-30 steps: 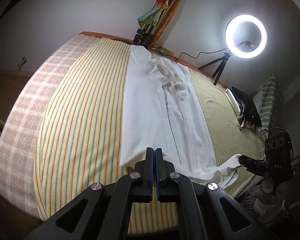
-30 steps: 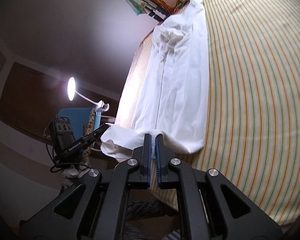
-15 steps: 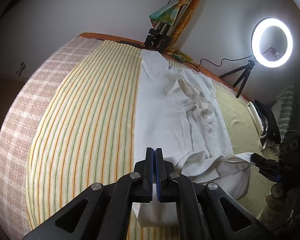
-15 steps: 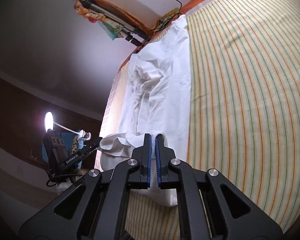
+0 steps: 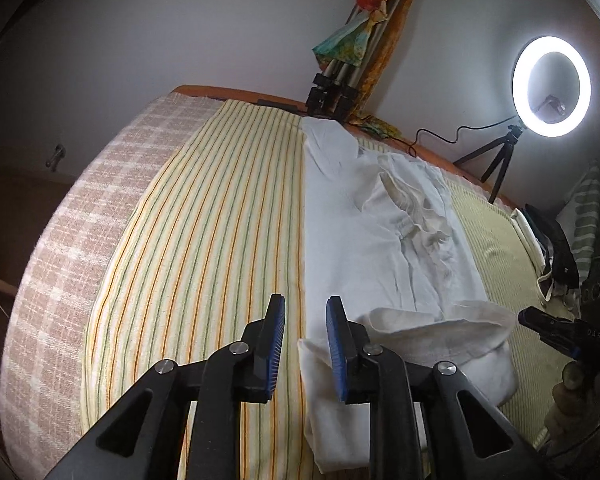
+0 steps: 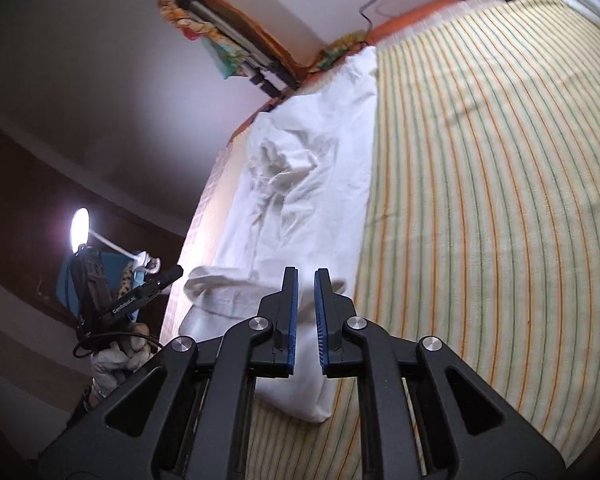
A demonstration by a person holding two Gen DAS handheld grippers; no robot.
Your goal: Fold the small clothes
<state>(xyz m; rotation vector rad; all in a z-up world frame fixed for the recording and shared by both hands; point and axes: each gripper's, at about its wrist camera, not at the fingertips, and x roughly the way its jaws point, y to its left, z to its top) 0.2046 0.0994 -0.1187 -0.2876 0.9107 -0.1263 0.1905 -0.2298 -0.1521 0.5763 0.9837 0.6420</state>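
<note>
A white garment [image 5: 372,236] lies lengthwise on a striped bed cover [image 5: 204,240], its near end folded back over itself in a loose roll [image 5: 432,332]. My left gripper [image 5: 303,308] is open and empty, just above the near left corner of the fold. In the right wrist view the same garment [image 6: 312,184] lies left of centre, and my right gripper [image 6: 306,280] is open and empty over its folded near end [image 6: 236,300]. The other gripper shows at the right edge of the left wrist view [image 5: 556,332] and at the left of the right wrist view [image 6: 140,296].
The bed has a checked pink side [image 5: 72,248]. A ring light on a tripod [image 5: 550,86] stands behind the bed's far right. Folded tripods with a coloured cloth [image 5: 352,60] lean on the wall. Dark clothes [image 5: 556,248] lie at the bed's right edge.
Both grippers carried the garment's near end forward over the rest, then opened and let it go. The folded end now rests on the garment.
</note>
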